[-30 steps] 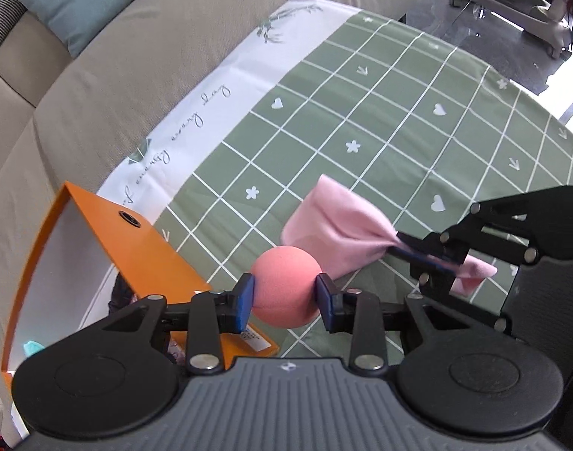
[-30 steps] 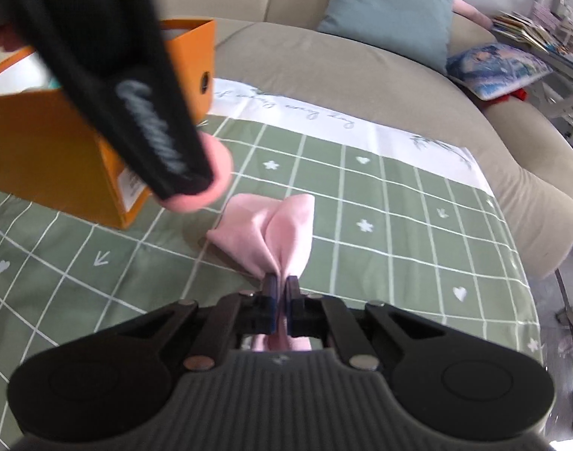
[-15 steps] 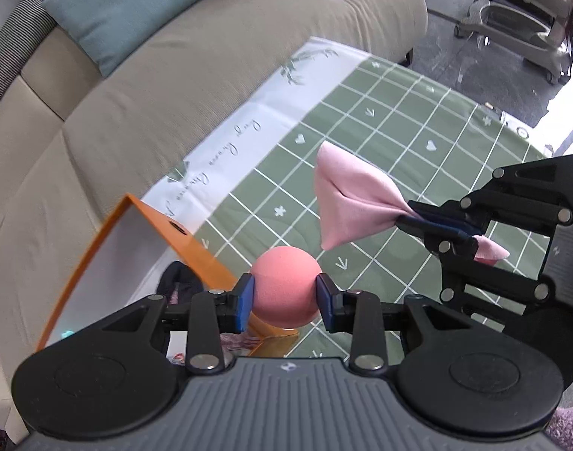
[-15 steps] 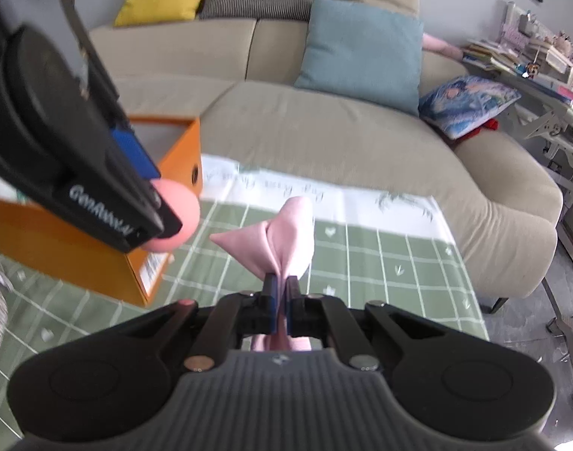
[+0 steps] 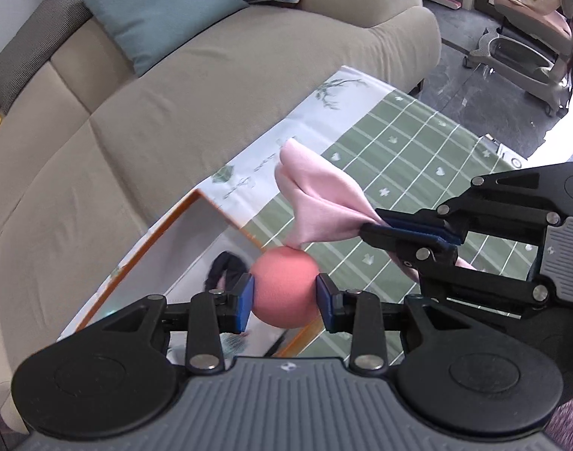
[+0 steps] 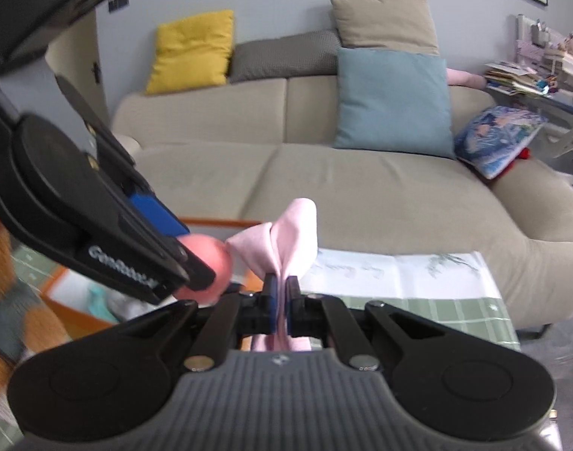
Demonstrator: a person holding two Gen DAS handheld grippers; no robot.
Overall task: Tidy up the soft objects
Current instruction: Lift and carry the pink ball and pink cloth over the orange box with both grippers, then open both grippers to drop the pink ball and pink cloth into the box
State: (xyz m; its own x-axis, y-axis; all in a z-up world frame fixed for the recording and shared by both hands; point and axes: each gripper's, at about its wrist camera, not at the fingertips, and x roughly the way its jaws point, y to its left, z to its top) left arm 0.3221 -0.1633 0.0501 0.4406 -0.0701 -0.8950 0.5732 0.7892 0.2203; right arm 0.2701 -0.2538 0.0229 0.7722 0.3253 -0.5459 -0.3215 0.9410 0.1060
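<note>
My left gripper (image 5: 284, 302) is shut on a pink foam ball (image 5: 284, 285) and holds it in the air above the near corner of an open orange box (image 5: 196, 197). My right gripper (image 6: 281, 302) is shut on a pink cloth (image 6: 282, 235), lifted off the table; the cloth (image 5: 318, 201) hangs just right of and above the ball, nearly touching it. The ball also shows in the right wrist view (image 6: 207, 263), behind the left gripper's finger. The box has white inner walls and holds a dark soft item (image 5: 224, 268).
A low table with a green grid tablecloth (image 5: 418, 158) stands in front of a beige sofa (image 5: 98, 143) with teal (image 6: 393, 99) and yellow (image 6: 190, 50) cushions. A stroller-like frame (image 5: 531, 37) stands on the floor at the far right.
Both grippers have risen well above the table with their loads and moved toward the orange box. The ball now hangs over the box's corner, with the cloth close beside it.
</note>
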